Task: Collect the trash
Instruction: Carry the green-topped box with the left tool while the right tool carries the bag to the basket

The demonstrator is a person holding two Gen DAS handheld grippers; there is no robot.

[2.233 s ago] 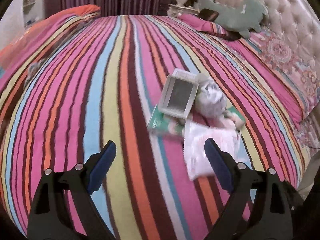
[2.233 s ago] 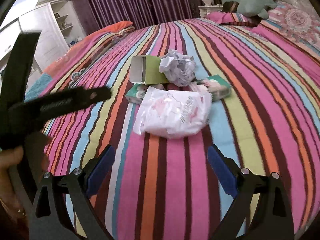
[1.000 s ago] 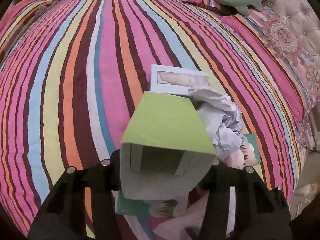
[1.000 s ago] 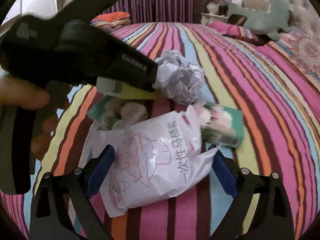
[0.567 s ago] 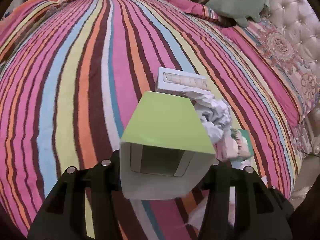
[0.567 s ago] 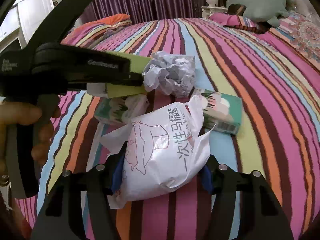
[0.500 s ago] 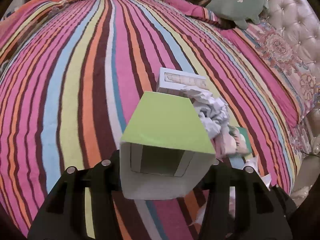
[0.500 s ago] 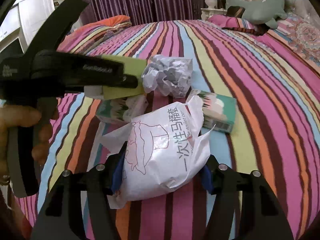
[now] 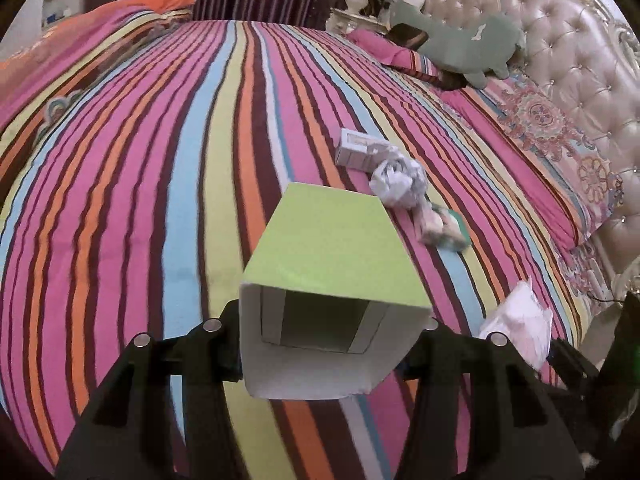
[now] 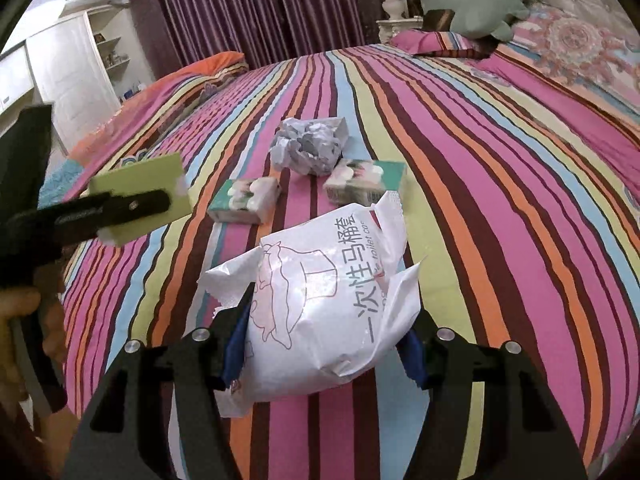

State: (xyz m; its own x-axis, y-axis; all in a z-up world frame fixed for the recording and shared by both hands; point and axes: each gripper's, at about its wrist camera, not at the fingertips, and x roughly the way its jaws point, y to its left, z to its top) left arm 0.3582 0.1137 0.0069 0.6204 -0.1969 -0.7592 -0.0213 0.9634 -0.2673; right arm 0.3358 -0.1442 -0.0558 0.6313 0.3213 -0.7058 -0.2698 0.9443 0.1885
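Note:
My left gripper (image 9: 330, 332) is shut on an open green and white carton (image 9: 332, 264) and holds it above the striped bed; the carton also shows at the left of the right wrist view (image 10: 140, 196). My right gripper (image 10: 324, 344) is shut on a white plastic wrapper (image 10: 328, 304) with printed writing, lifted off the bed. On the bedspread lie a crumpled paper ball (image 10: 306, 146), two green tissue packs (image 10: 244, 200) (image 10: 364, 182) and a small white box (image 9: 356, 148).
The striped bedspread (image 9: 160, 160) fills both views. A green plush toy (image 9: 460, 46) and pillows lie by the tufted headboard (image 9: 560, 60). Purple curtains (image 10: 248, 8) and a white cabinet (image 10: 64, 72) stand beyond the bed.
Both grippers closed on their items, the left on the carton and the right on the wrapper, and lifted them back away from the remaining pile.

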